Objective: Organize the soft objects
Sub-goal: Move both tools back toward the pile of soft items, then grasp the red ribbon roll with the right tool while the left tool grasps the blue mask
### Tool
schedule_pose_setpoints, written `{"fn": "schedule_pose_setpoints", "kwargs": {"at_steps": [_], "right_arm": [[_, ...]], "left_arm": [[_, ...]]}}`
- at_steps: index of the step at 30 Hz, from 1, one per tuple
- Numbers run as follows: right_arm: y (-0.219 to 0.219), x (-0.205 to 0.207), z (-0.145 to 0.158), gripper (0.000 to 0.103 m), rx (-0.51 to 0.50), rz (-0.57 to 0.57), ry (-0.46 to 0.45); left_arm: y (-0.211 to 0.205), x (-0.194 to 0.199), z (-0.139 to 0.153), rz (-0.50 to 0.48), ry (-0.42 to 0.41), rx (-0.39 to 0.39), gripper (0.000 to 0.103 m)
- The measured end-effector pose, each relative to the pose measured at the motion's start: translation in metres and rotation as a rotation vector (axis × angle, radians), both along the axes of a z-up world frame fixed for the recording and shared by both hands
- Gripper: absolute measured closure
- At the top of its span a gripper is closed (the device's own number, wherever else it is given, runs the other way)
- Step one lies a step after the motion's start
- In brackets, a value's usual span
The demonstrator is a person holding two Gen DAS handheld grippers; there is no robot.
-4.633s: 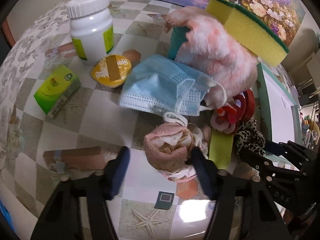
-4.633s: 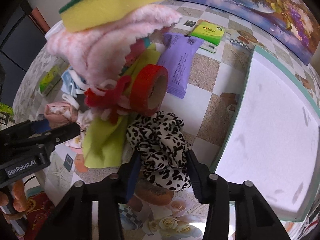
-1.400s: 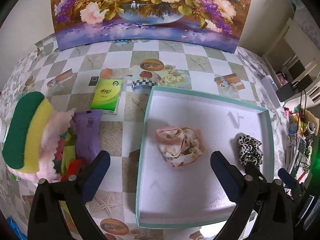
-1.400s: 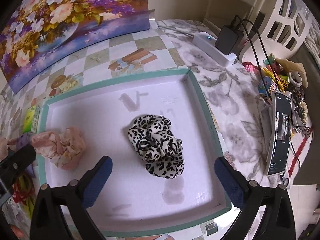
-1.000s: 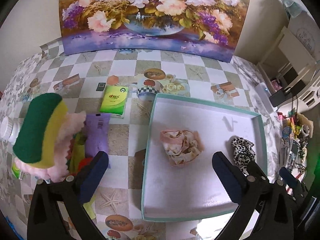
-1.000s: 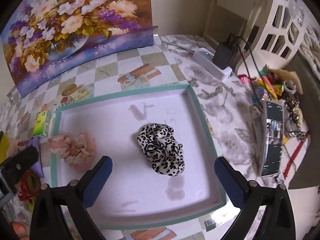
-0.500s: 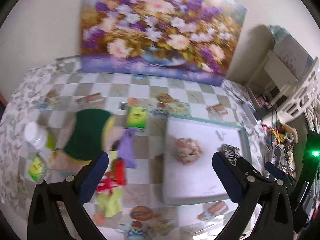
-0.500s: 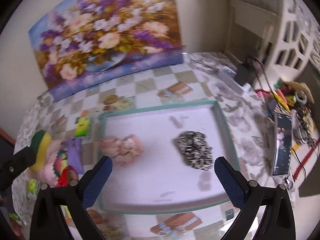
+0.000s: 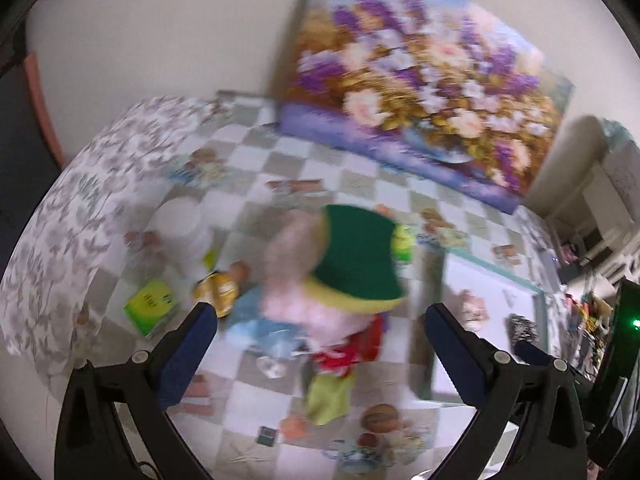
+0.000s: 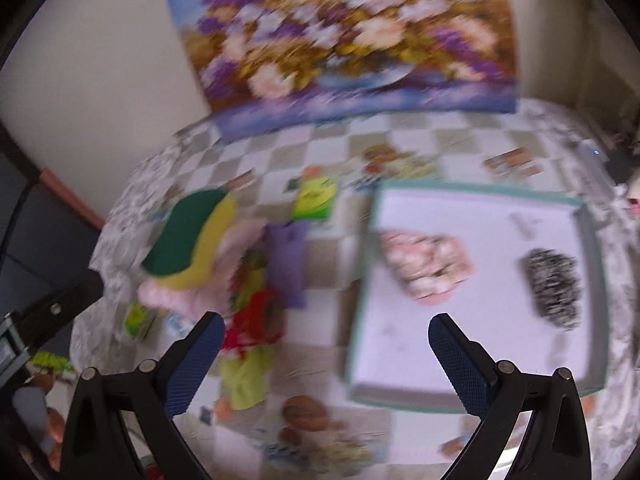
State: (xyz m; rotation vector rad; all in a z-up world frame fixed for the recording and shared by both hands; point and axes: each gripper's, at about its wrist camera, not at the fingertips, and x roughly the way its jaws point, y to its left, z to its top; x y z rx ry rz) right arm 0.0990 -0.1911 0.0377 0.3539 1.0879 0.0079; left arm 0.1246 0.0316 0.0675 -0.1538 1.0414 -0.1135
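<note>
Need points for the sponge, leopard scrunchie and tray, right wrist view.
sponge [image 10: 180, 236], right wrist view, on its green scouring face.
leopard scrunchie [image 10: 554, 286], right wrist view, on the middle of the bunched fabric.
tray [image 10: 464, 396], right wrist view, on its teal near wall.

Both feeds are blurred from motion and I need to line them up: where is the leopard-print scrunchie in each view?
Left wrist: leopard-print scrunchie far right, in the tray, small.
Right wrist: scrunchie right of centre, in the tray's right half.
Shared landmark: the pink cloth bundle lying left of it in the tray.
</note>
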Motion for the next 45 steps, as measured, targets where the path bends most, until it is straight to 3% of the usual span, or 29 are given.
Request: {"fn": "schedule_pose_setpoints", "kwargs": {"at_steps": [7, 11, 15, 20, 25, 29, 32, 37, 45], "right_arm": [[0.039, 0.019, -0.039, 0.0, -0.019, 0.087, 0.101], [0.048, 0.028, -0.062, 0.008, -0.012, 0.108, 0.156], [0.052, 0.032, -0.07, 0.01, -0.004, 0.12, 0.154], [0.054, 0.039, -0.073, 0.019, -0.004, 0.115, 0.134], [0.055, 0.043, -0.076, 0.029, 0.013, 0.12, 0.131], [0.062, 0.046, -0.076, 0.034, -0.019, 0.151, 0.125], [0.063, 0.047, -0.076, 0.046, -0.024, 0.157, 0.122], [0.064, 0.048, -0.079, 0.057, -0.019, 0.167, 0.118], [0.065, 0.052, -0.094, 0.065, -0.036, 0.189, 0.149]], "left_arm": [[0.036, 0.002, -0.042, 0.068, 0.092, 0.04, 0.0], [0.046, 0.005, -0.066, 0.088, 0.147, 0.041, 0.0], [0.047, 0.011, -0.086, 0.083, 0.194, -0.01, 0.0], [0.054, 0.015, -0.106, 0.117, 0.236, -0.018, 0.0], [0.069, 0.016, -0.117, 0.183, 0.261, -0.081, 0.0], [0.073, 0.017, -0.122, 0.201, 0.273, -0.077, 0.0], [0.07, 0.018, -0.122, 0.189, 0.272, -0.073, 0.0], [0.058, 0.02, -0.118, 0.143, 0.258, -0.042, 0.0], [0.045, 0.021, -0.119, 0.081, 0.259, -0.004, 0.0]]}}
